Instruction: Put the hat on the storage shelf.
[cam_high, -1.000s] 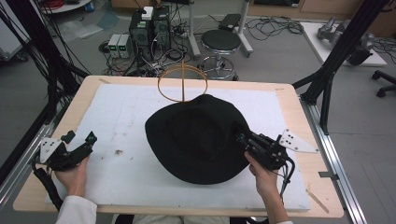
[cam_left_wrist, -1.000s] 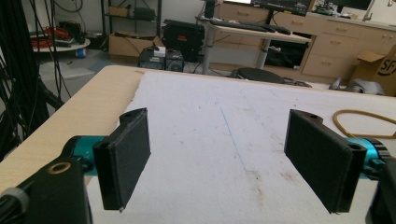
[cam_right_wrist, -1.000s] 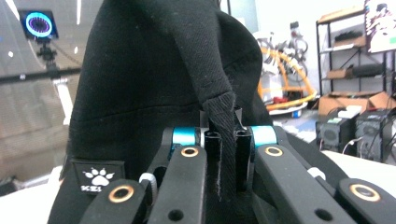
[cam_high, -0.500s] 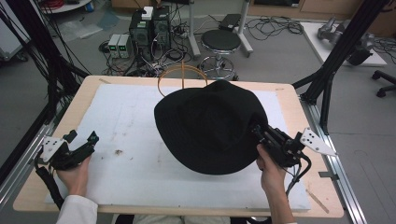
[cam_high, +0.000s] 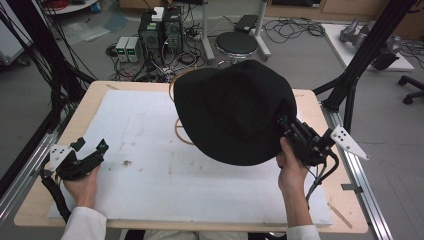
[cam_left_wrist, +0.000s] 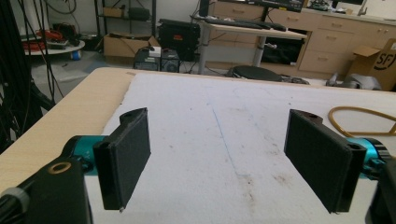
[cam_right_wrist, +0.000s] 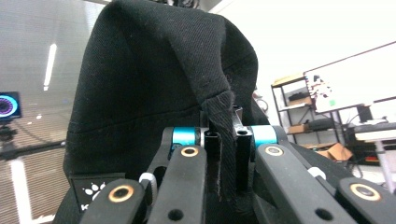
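Observation:
A black brimmed hat (cam_high: 235, 110) hangs tilted above the right half of the white mat (cam_high: 150, 180). My right gripper (cam_high: 287, 127) is shut on its brim at the hat's right edge. In the right gripper view the brim's hem (cam_right_wrist: 223, 140) is pinched between the two jaws, and the hat (cam_right_wrist: 149, 84) rises in front of the camera. A thin golden ring (cam_high: 181, 131) stands on the mat, mostly hidden behind the hat. My left gripper (cam_high: 92, 150) rests at the mat's left edge, open and empty, its black pads (cam_left_wrist: 128, 154) wide apart; the golden ring (cam_left_wrist: 359, 121) lies off to its right.
The wooden table (cam_high: 80, 125) carries the mat. Black frame posts (cam_high: 360, 65) stand at the right and left corners. Beyond the far edge are a stool (cam_high: 237, 44), electronics boxes (cam_high: 160, 30) and cables on the floor. Small dark crumbs (cam_high: 125, 162) lie on the mat.
My right gripper has lifted the hat off the mat and carried it up and to the right, tilting it. The left gripper has stayed where it was.

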